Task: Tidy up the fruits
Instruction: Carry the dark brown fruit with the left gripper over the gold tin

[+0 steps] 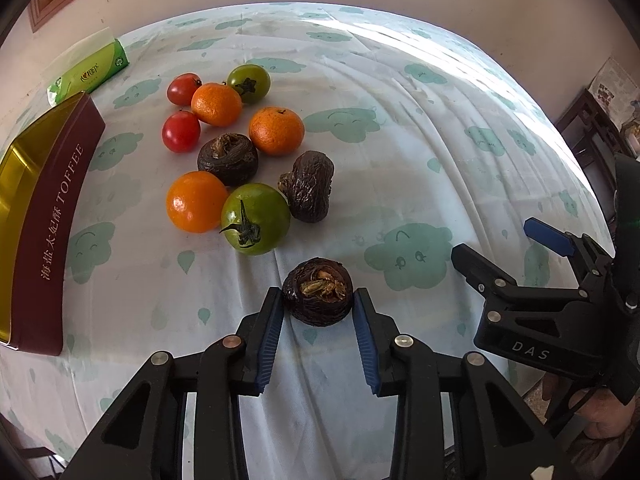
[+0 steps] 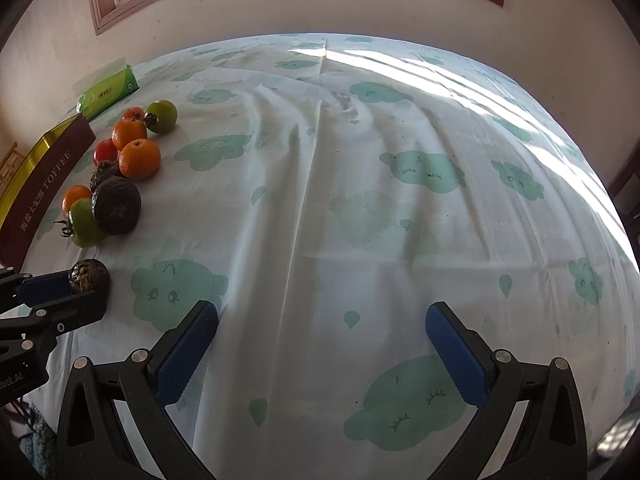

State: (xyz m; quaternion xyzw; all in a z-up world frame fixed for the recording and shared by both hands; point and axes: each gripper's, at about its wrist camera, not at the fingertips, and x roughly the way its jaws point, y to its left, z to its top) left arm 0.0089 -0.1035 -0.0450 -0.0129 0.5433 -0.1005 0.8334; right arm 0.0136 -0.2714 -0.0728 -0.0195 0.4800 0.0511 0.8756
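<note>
My left gripper is shut on a dark wrinkled fruit that rests low over the cloth; it also shows in the right wrist view. Beyond it lies a cluster of fruit: a large green tomato, an orange, two more dark wrinkled fruits, two more oranges, two red tomatoes and a small green tomato. My right gripper is open and empty over bare cloth, to the right of the left gripper.
A maroon and gold toffee tin stands open at the left of the fruit. A green tissue pack lies behind it by the wall. The table has a white cloth with green cloud prints. Its far edge meets the wall.
</note>
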